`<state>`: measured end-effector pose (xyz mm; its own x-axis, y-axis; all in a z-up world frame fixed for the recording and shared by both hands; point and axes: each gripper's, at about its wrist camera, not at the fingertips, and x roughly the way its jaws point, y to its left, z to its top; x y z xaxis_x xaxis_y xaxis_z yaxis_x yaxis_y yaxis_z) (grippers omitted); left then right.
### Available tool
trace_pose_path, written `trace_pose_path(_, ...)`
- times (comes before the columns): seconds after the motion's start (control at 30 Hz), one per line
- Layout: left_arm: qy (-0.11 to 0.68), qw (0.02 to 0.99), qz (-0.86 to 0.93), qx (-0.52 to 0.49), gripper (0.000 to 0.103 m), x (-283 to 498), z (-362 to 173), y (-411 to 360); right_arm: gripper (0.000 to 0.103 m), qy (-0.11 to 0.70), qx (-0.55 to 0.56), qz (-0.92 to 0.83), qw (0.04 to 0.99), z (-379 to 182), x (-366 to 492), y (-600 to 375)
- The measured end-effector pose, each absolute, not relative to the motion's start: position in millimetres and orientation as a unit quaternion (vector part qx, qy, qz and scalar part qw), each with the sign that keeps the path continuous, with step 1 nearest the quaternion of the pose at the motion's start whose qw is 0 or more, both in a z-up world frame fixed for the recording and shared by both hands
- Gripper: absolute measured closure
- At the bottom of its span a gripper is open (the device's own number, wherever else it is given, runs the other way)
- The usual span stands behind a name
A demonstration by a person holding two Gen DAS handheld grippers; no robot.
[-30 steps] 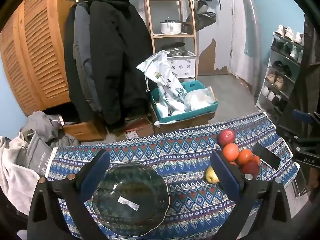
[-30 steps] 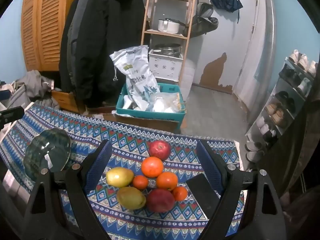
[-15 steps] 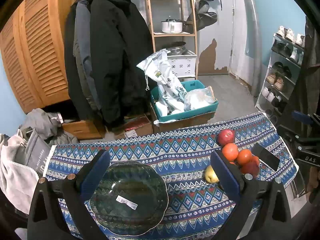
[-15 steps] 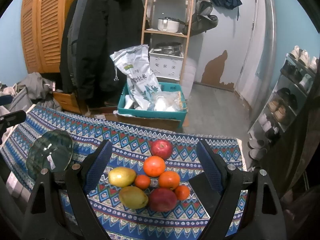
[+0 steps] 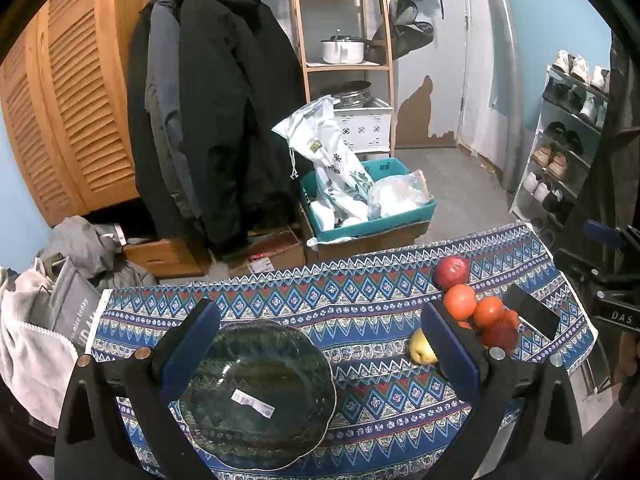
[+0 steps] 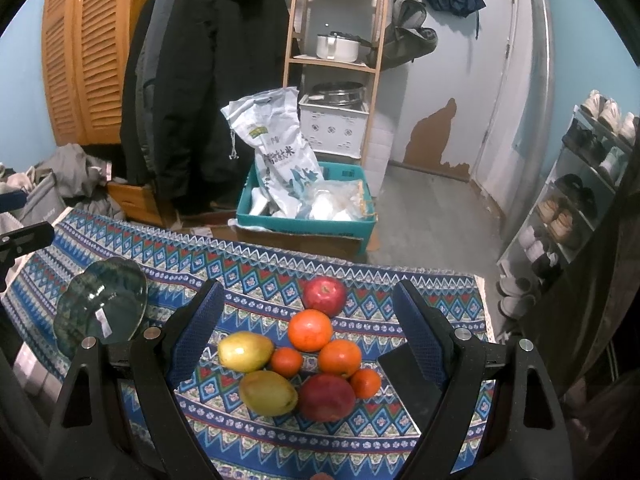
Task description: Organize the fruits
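The right gripper (image 6: 308,332) hangs released over the fruit pile, its jaws spread wide and grasping nothing; both blue pads flank the cluster in the lower middle of the right wrist view without touching any piece. Between the pads lie a large orange (image 6: 310,329), a second orange (image 6: 339,358) just below and right of it, two small tangerines (image 6: 286,361) (image 6: 365,382), two yellow-green mangoes (image 6: 245,351) (image 6: 268,393), and a dark red apple (image 6: 327,397) at the bottom. Another red apple (image 6: 324,295) sits at the top of the cluster, slightly beyond the fingertips. A black phone (image 6: 404,364) lies flat just right of the pile, partly behind the right pad.

The left gripper (image 5: 320,340) is likewise released and empty, hovering above the dark green glass bowl (image 5: 256,432) in the lower left centre of the left wrist view. The bowl holds no fruit; only a white label shows inside it. In the right wrist view the bowl appears at the left edge, well apart from the pile on the patterned surface (image 6: 248,264).

Judging from this, sorting has not started: every fruit is loose on the cloth. The step in hand looks like choosing a first piece. The next move calls for lowering the right gripper around one fruit on the outside of the pile, closing gently so neighbours do not roll, then carrying it left to the bowl.
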<state>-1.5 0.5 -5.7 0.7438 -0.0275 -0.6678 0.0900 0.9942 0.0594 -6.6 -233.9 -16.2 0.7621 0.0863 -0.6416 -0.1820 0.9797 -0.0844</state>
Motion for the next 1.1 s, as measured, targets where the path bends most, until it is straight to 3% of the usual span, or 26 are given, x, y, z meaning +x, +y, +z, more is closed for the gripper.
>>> trace_pose_path(1.1,0.359,0.932,-0.036,0.042,0.001,-0.2,-8.2,-0.7,0.018,0.339,-0.075,0.071,0.935,-18.1,-8.4,-235.6)
